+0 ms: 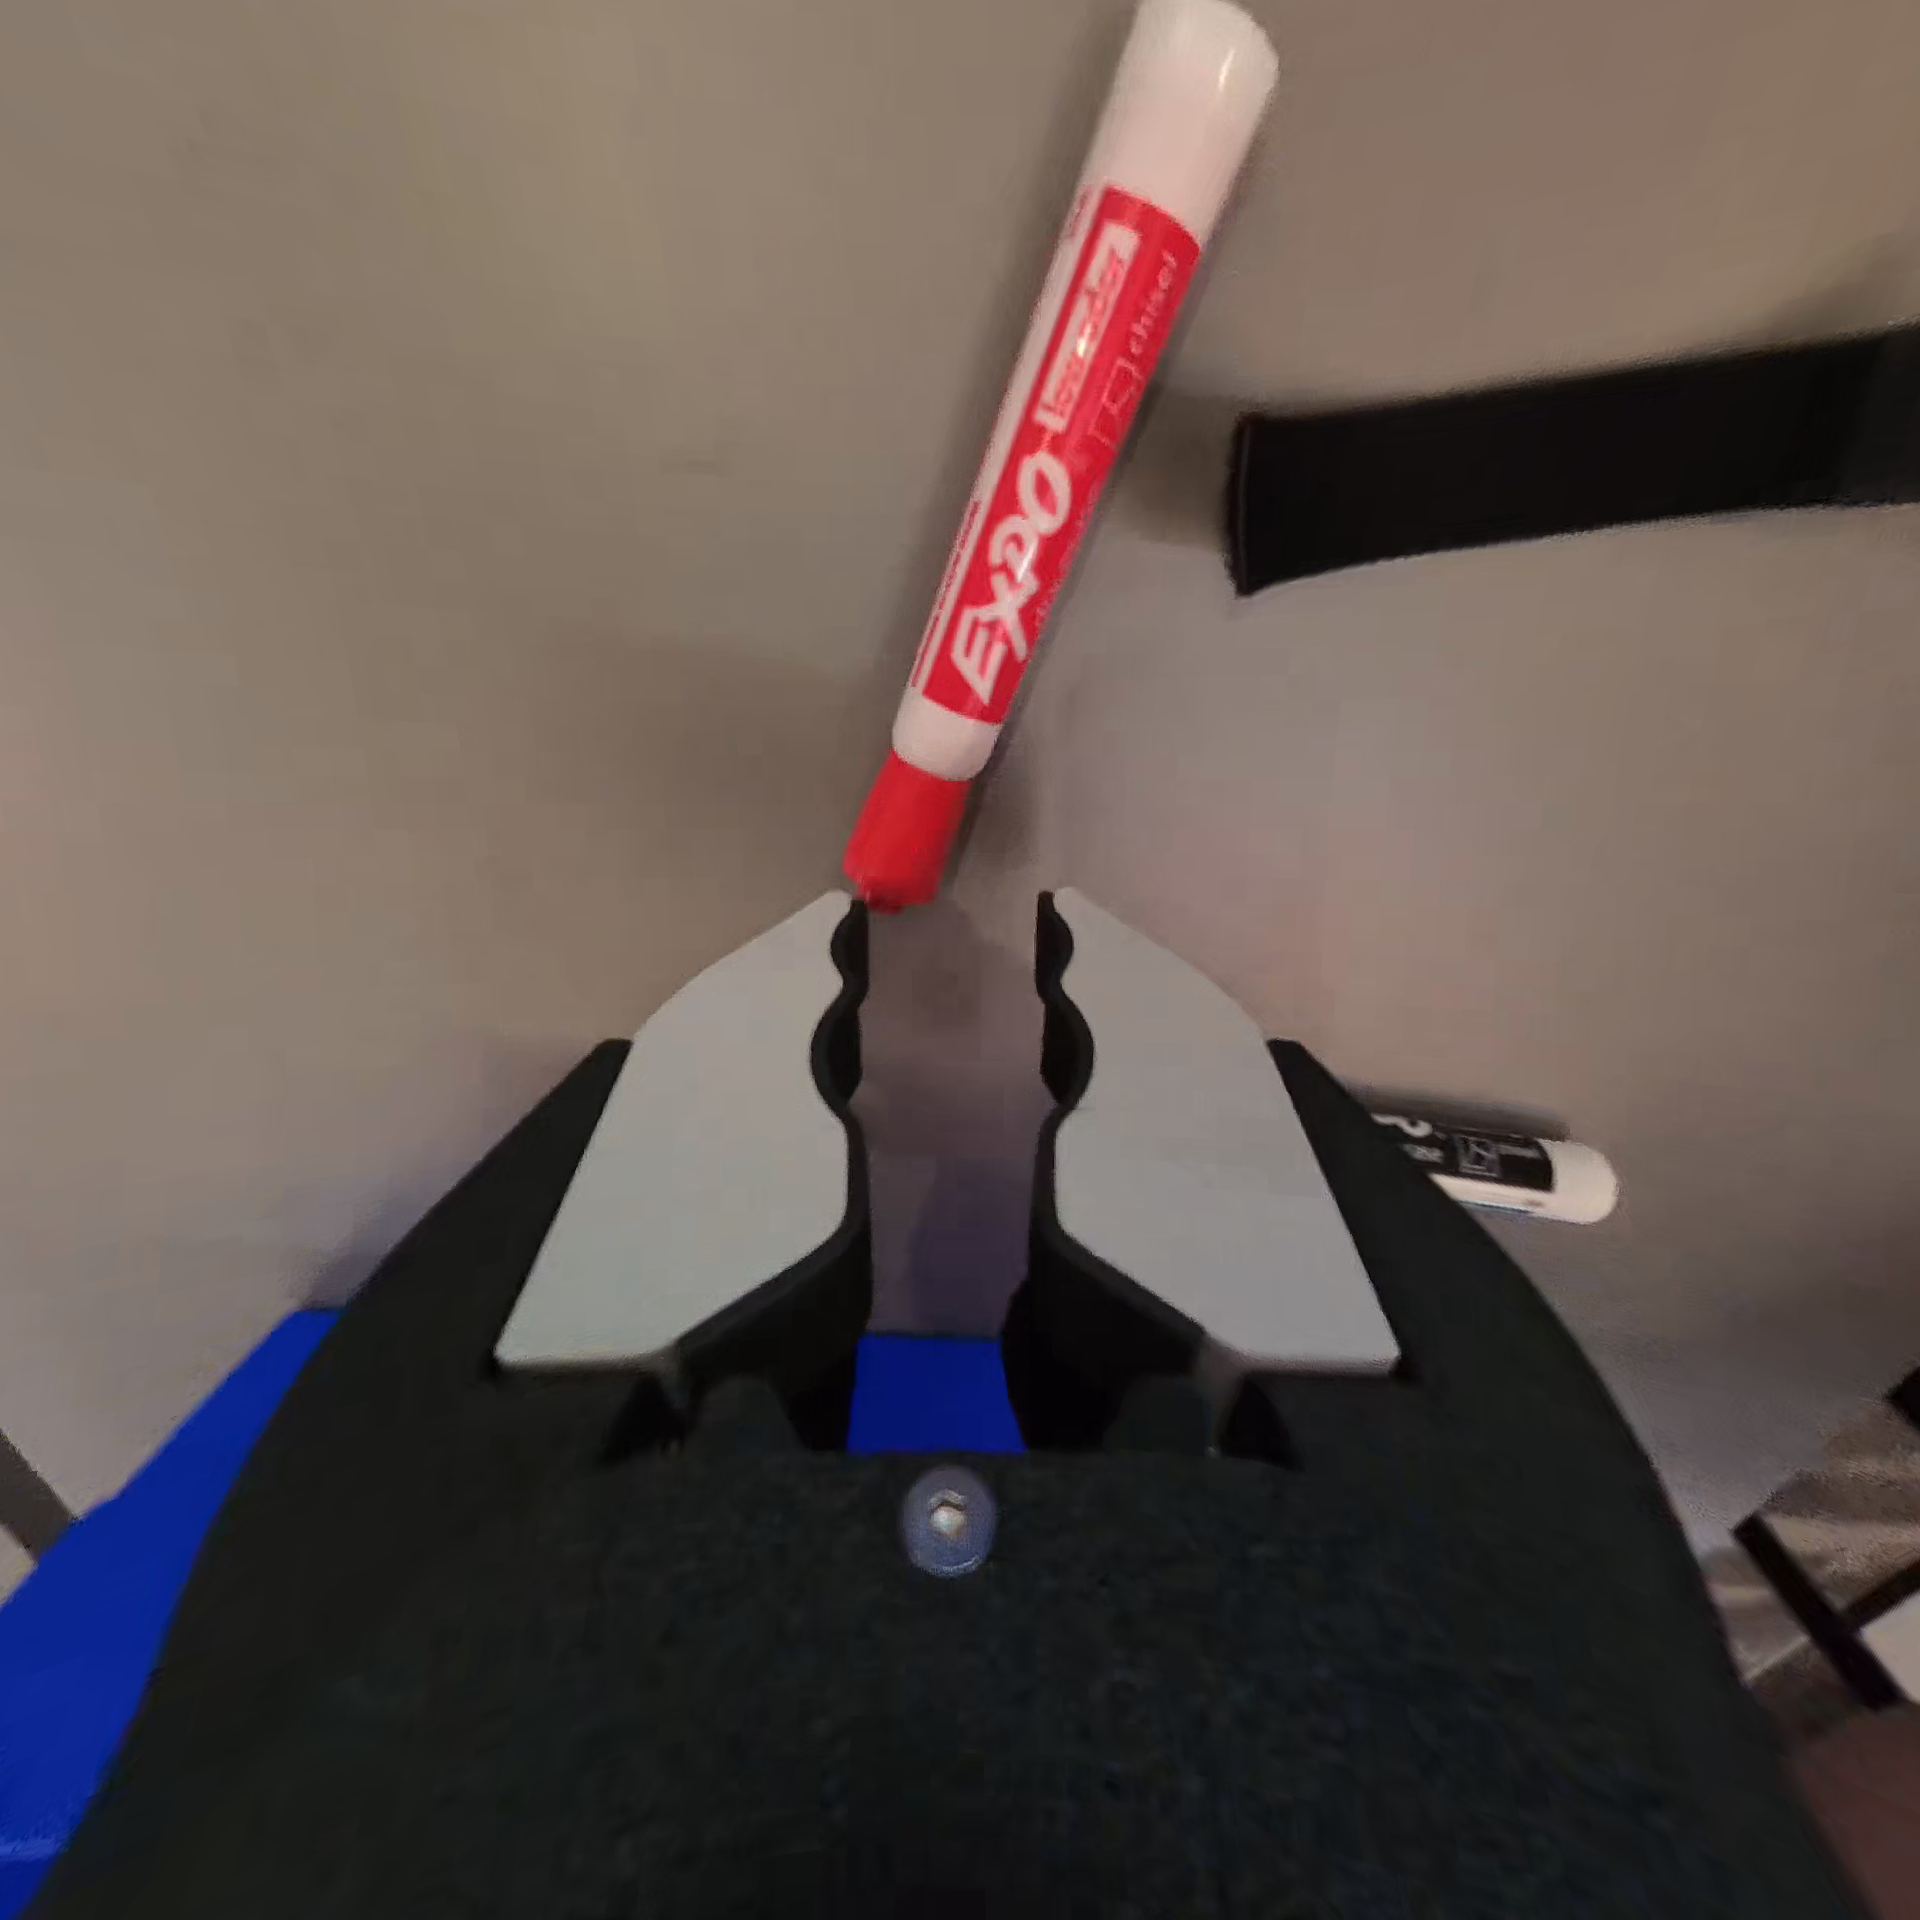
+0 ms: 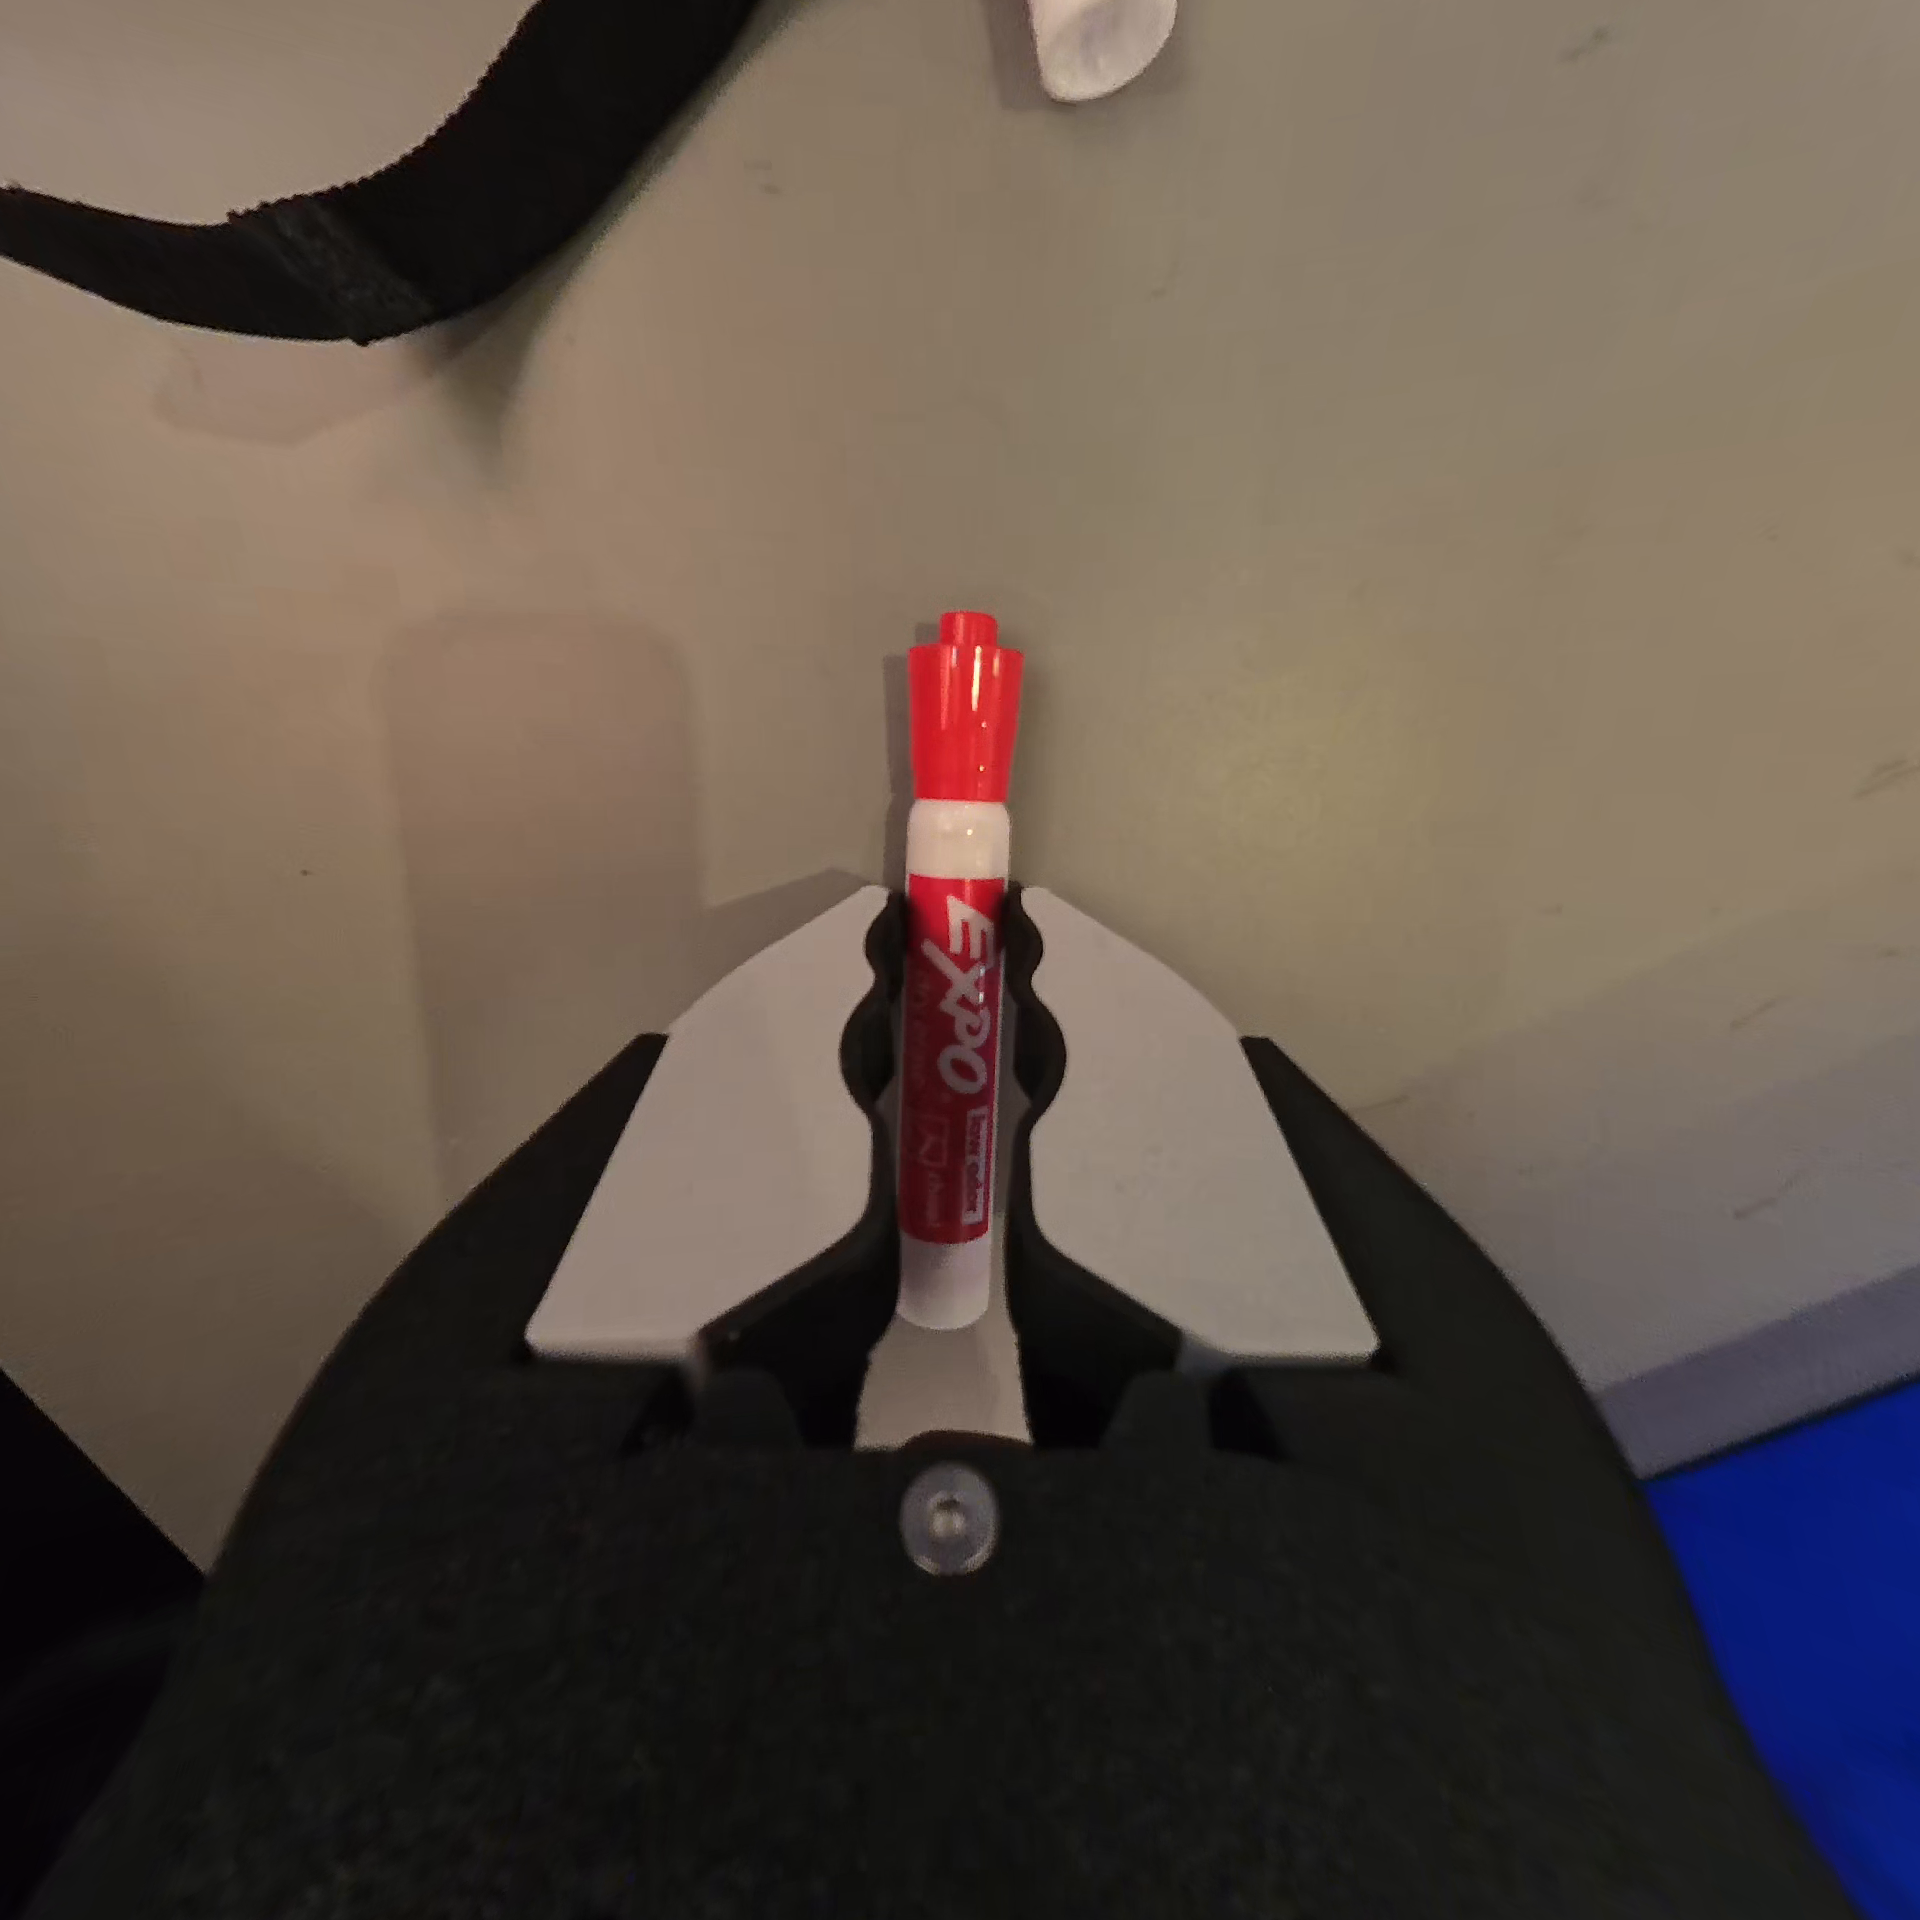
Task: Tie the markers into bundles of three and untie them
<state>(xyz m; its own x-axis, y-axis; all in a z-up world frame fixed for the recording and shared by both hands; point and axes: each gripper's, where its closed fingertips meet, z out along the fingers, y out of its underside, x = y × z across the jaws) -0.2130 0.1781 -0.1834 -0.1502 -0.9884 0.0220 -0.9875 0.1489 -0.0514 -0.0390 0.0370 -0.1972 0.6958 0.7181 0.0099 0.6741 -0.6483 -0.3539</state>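
Note:
In the left wrist view a red marker (image 1: 1060, 468) with a white barrel lies on the grey table (image 1: 416, 520). Its red cap end is just off the left fingertip of my left gripper (image 1: 951, 904), which is open and empty. A black-labelled marker (image 1: 1507, 1164) lies to the right, partly hidden behind the right finger. A black strap (image 1: 1558, 468) lies flat at the right. In the right wrist view my right gripper (image 2: 961, 899) is shut on another red marker (image 2: 951, 1039), which lies along the fingers with its cap pointing away. The strap (image 2: 312, 260) curves at the upper left.
The white end of a marker (image 2: 1096, 47) shows at the top edge of the right wrist view. A blue object sits low left in the left wrist view (image 1: 104, 1558) and low right in the right wrist view (image 2: 1787, 1558). Dark chair legs (image 1: 1818, 1621) stand beyond the table edge. There is about 25 centimeters between the tips of the two grippers. The black strap (image 1: 1558, 468) is about 10 centimeters from my left fingertips.

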